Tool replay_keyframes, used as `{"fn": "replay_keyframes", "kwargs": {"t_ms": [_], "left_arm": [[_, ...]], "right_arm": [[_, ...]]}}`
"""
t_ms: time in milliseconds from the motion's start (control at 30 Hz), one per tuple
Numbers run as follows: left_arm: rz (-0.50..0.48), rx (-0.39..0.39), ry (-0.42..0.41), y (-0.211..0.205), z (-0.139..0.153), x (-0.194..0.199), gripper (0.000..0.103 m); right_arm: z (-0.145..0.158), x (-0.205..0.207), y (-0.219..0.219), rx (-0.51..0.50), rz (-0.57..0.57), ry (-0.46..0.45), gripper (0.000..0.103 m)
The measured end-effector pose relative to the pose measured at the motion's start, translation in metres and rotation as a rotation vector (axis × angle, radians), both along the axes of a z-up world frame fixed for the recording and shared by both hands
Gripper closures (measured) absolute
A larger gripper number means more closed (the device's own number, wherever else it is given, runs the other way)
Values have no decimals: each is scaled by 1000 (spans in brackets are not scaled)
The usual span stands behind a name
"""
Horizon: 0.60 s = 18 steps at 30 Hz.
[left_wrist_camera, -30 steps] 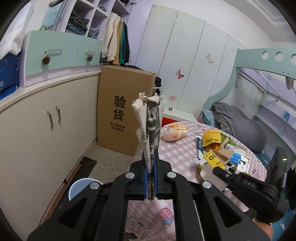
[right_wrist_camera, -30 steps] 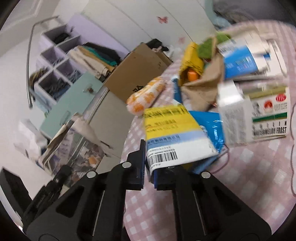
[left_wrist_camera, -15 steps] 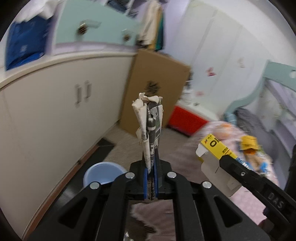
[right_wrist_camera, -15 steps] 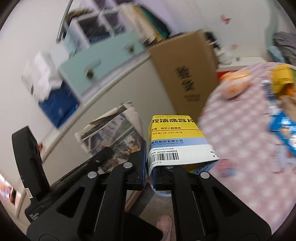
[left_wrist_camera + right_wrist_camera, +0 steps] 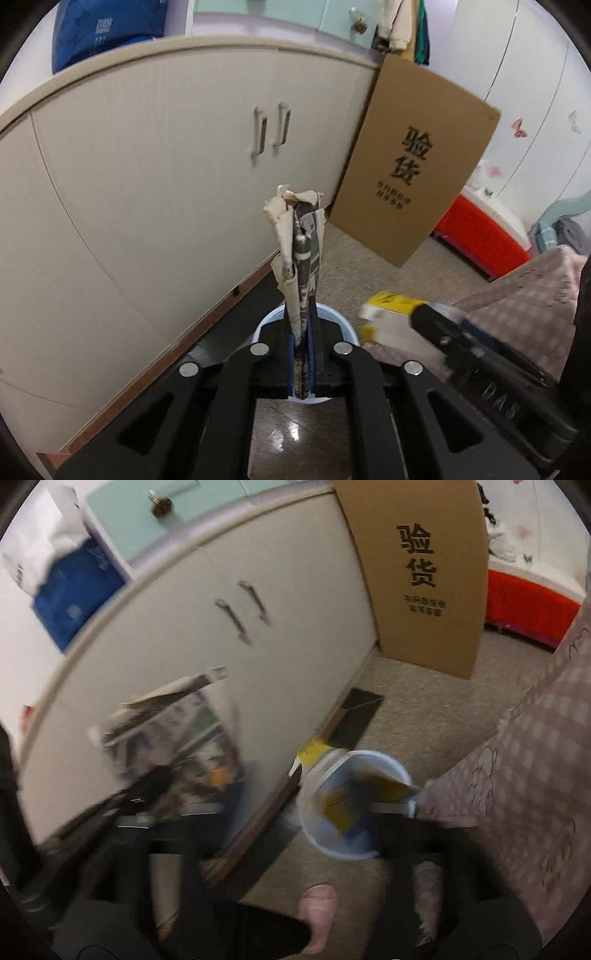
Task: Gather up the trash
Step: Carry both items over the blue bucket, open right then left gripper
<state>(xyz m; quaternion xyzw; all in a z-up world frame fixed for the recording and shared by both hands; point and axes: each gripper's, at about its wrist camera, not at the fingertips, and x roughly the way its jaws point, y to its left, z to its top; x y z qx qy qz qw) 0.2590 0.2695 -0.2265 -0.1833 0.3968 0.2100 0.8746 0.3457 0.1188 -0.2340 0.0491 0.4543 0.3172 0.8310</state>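
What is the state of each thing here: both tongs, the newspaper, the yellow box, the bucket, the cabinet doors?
left tongs: shut on the newspaper.
newspaper: folded, upright, gripped.
right tongs: open, though blurred.
yellow box: loose in the bucket mouth.
bucket: upright on the floor.
cabinet doors: shut.

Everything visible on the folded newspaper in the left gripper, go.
The folded newspaper is a narrow, flattened bundle of printed newsprint with cream outer sheets and grey-black print inside. It stands upright, pinched at its lower end between the blue pads of the left gripper. Its top edge is crumpled and frayed. Behind its base lies the pale blue plastic bucket. Only the pads appear to touch it.
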Motion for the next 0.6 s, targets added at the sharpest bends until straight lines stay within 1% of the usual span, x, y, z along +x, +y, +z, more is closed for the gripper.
{"fn": "replay_keyframes", "kwargs": {"t_ms": [33, 100, 167, 300, 600], "left_arm": [[4, -2, 7, 3, -4, 3, 97], [-2, -2, 28, 5, -10, 8, 97], [-14, -2, 37, 3, -13, 12, 97], [-35, -3, 48, -5, -17, 15, 97], [-67, -6, 52, -21, -15, 18, 97]], "right_arm": [[-7, 6, 2, -12, -8, 7, 33], [-15, 10, 1, -3, -26, 28, 33], [-16, 8, -1, 7, -33, 25, 33], [-13, 0, -10, 4, -51, 7, 33], [5, -14, -28, -26, -108, -83, 33]]}}
